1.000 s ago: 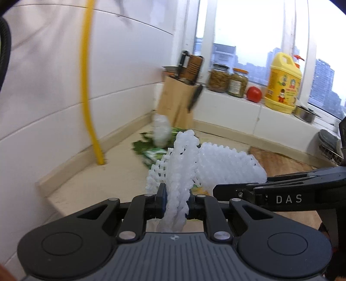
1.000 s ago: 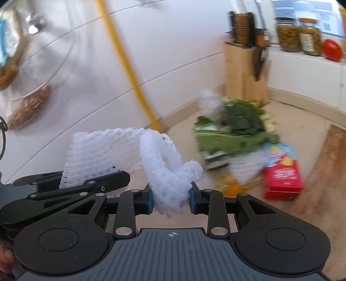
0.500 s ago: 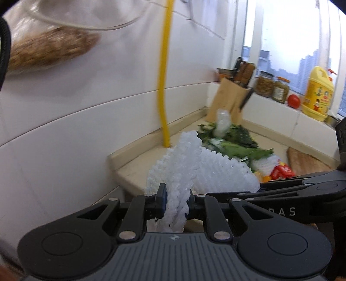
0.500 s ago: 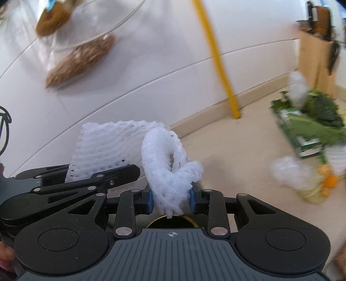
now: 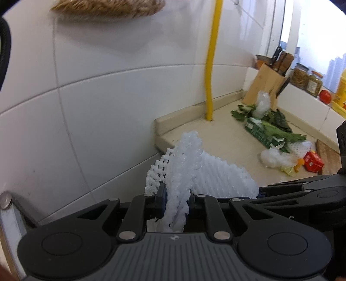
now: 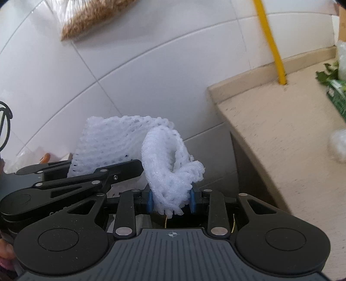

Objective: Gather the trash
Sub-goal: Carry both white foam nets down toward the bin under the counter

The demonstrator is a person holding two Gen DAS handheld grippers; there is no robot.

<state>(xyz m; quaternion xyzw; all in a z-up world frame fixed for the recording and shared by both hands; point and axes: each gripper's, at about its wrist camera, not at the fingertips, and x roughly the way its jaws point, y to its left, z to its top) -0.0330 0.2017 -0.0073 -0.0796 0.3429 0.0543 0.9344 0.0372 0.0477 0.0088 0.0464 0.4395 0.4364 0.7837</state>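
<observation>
My left gripper [image 5: 175,203] is shut on a white foam fruit net [image 5: 183,164] that stands up between its blue pads. My right gripper [image 6: 172,200] is shut on a second white foam net [image 6: 170,164], curled over to the right. Both grippers hang side by side, just off the left end of the beige counter [image 5: 227,140]. Each shows in the other's view: the right gripper [image 5: 302,190] with its net [image 5: 227,177], the left gripper [image 6: 132,167] with its net [image 6: 112,138]. On the counter lie green leaves [image 5: 276,127], crumpled clear plastic [image 5: 272,157] and a red carton [image 5: 313,161].
A white tiled wall [image 5: 108,108] fills the view ahead. A yellow pipe [image 5: 213,60] runs down to the counter. A wooden knife block [image 5: 266,86], jars [image 5: 307,80] and a tomato [image 5: 325,96] stand at the far end. A bag of grain [image 6: 93,19] hangs overhead.
Both grippers have pulled back and to the left, from over the counter to beyond its left end, still holding their foam nets. The trash pile now lies farther off to the right.
</observation>
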